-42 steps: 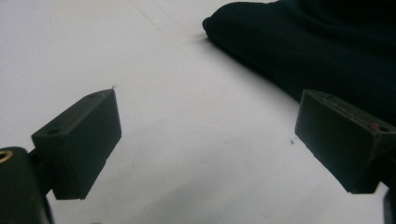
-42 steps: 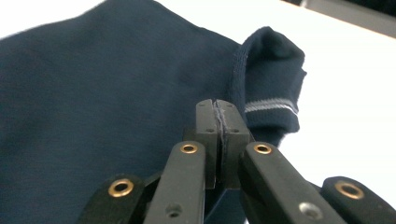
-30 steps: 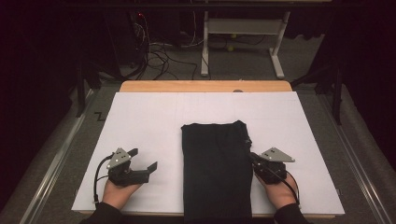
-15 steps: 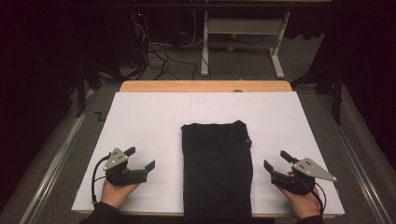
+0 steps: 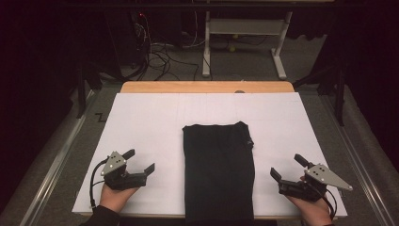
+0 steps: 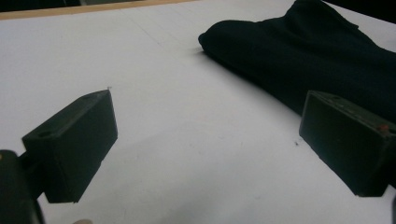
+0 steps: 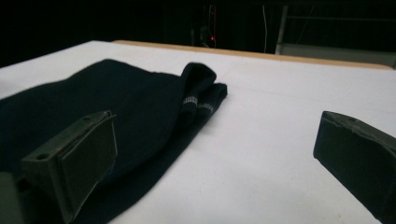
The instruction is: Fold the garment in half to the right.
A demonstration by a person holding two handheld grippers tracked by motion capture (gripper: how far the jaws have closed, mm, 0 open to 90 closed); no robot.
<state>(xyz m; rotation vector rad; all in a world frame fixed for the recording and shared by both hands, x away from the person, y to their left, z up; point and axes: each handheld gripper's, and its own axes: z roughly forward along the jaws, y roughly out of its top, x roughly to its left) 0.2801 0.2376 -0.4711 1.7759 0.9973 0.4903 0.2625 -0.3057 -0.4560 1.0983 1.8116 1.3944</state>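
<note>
A black cloth [image 5: 219, 169], folded into a long rectangle, lies flat on the white sheet [image 5: 141, 122] and reaches the near edge. My left gripper [image 5: 139, 160] rests open on the sheet, to the left of the cloth and apart from it. In the left gripper view the cloth [image 6: 317, 60] lies beyond the right jaw, and white sheet shows between the open jaws. My right gripper [image 5: 287, 165] sits to the right of the cloth. Its jaws have just been opening and stand wide with nothing between them. The right gripper view shows the cloth [image 7: 116, 98] with its folded edge behind the left jaw.
The white sheet covers a wooden table whose far edge [image 5: 207, 87] shows as a tan strip. Beyond it, on the dark floor, are cables [image 5: 160, 56] and a white desk frame [image 5: 244, 28]. Metal rails run along both sides of the table.
The right gripper has moved to the right, away from the cloth's right edge, and its jaws have opened. The left gripper and the cloth have not moved.
</note>
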